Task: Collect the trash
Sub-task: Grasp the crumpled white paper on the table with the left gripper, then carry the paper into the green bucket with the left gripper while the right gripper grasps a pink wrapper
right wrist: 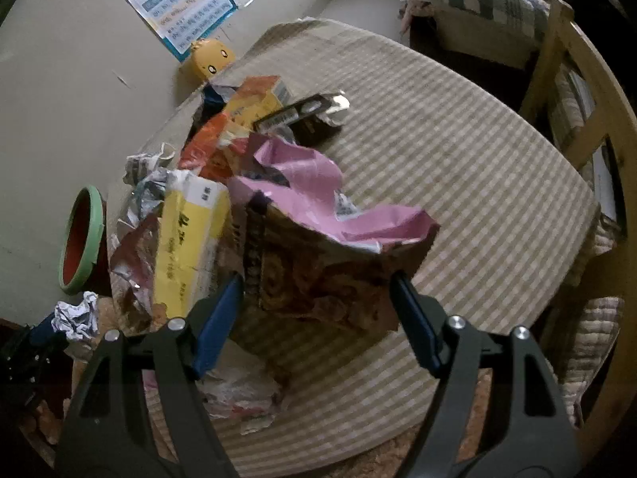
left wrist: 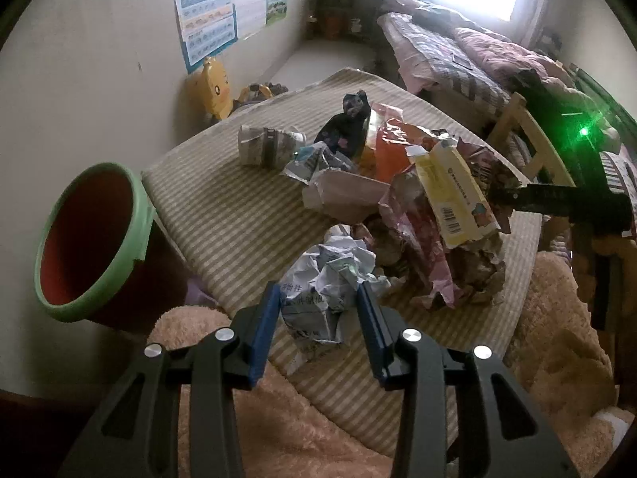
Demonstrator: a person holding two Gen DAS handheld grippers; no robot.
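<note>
A pile of trash lies on a striped table (left wrist: pixel 223 215). My left gripper (left wrist: pixel 316 298) is shut on a crumpled white paper ball (left wrist: pixel 330 279) at the table's near edge; the ball also shows in the right wrist view (right wrist: pixel 77 314). A yellow carton (left wrist: pixel 454 191) leans in the pile, also seen in the right wrist view (right wrist: pixel 187 239). My right gripper (right wrist: pixel 316 283) is open, its blue pads on either side of a brown and pink snack bag (right wrist: pixel 318 251). A red bin with a green rim (left wrist: pixel 91 239) stands left of the table, also visible in the right wrist view (right wrist: pixel 81 239).
Orange wrappers (right wrist: pixel 215 139), a dark wrapper (right wrist: pixel 302 113) and a paper cup (left wrist: pixel 264 145) lie further back. A fluffy tan blanket (left wrist: pixel 278 430) lies below the table edge. A wooden chair (right wrist: pixel 573 127) stands right, a bed (left wrist: pixel 458 59) behind, a yellow toy (left wrist: pixel 211 87) by the wall.
</note>
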